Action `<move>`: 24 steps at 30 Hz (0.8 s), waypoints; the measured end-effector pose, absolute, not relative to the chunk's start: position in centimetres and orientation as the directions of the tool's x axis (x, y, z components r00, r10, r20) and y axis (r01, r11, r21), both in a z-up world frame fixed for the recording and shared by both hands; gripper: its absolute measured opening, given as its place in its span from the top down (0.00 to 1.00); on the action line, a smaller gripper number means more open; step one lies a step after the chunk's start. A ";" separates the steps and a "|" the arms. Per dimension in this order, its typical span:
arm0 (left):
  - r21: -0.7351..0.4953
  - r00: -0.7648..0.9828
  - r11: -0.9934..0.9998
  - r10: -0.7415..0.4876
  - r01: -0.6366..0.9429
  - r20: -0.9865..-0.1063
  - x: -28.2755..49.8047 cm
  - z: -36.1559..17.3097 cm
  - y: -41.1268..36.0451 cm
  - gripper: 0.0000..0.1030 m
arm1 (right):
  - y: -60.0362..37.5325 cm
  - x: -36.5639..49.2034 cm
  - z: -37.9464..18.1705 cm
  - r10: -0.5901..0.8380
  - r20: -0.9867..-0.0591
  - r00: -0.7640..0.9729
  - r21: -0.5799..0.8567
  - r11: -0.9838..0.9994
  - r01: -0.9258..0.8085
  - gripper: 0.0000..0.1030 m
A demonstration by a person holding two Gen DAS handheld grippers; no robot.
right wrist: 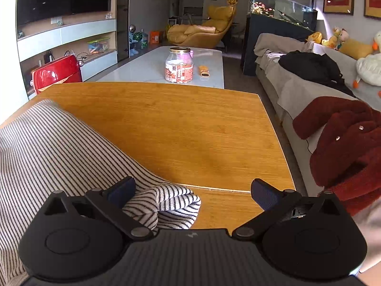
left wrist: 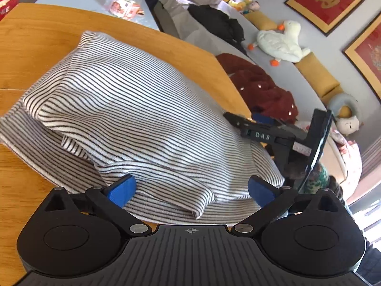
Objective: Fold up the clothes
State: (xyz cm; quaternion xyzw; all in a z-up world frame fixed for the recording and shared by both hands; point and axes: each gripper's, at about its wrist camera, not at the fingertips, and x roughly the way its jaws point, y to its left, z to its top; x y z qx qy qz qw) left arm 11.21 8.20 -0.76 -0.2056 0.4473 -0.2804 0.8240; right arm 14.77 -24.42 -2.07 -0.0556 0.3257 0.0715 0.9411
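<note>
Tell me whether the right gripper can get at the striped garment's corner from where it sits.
Probably yes: the right gripper is open, the striped garment has a folded corner between its fingers, and nothing covers it on the wooden table.

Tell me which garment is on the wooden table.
The striped top: it alone lies folded on the table. The red coat and black jacket lie on the sofa.

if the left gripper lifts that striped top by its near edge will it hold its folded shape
Probably not: the striped top lies in soft, sagging layers, so it looks floppy and would likely unfold. It seems light. On the smooth wooden table, a push from the left gripper might bunch it rather than slide it.
</note>
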 end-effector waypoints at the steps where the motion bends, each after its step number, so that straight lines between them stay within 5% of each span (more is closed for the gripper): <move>1: -0.590 0.452 0.762 -0.640 0.269 -0.621 11.7 -0.8 8.4 0.00 | -24.4 14.3 -2.1 0.096 -0.620 0.779 -0.063 0.983 -0.172 0.00; 10: -0.580 0.547 0.786 -0.588 0.215 -0.595 16.8 -1.1 9.0 0.00 | -23.2 9.8 -1.7 0.081 -0.617 0.782 -0.098 0.979 -0.178 0.00; 16: -0.515 0.595 0.827 -0.536 0.227 -0.599 19.7 -1.0 8.8 0.00 | -23.6 8.6 -2.3 0.264 -0.667 0.697 0.118 0.961 -0.251 0.00; 24: -0.433 0.595 0.870 -0.481 0.236 -0.644 19.0 -0.1 8.0 0.00 | -23.1 8.4 -2.4 0.284 -0.657 0.699 0.132 0.955 -0.264 0.00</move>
